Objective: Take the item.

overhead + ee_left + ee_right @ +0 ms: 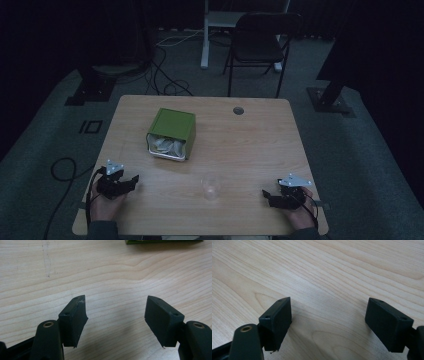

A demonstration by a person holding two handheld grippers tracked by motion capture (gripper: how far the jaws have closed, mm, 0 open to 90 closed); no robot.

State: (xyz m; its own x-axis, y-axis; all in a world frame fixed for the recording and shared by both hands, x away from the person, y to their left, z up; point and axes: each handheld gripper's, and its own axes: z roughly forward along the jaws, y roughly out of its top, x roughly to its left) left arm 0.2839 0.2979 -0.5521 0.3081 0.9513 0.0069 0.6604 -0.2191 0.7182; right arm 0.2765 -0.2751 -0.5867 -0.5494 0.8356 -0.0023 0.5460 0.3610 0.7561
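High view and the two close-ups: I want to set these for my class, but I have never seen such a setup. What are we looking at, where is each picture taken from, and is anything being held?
A person sits at a wooden table and holds a hand-operated gripper in each hand: the left gripper and the right gripper. The high view looks down from above the person. Each close-up comes from a camera riding on one gripper, looking along its two black fingers at the wood. On the table lie a green box, tipped on its side with pale crumpled contents showing at its open end, and a clear glass between the grippers. Both grippers are open, with bare wood between the fingers, so nothing is held.
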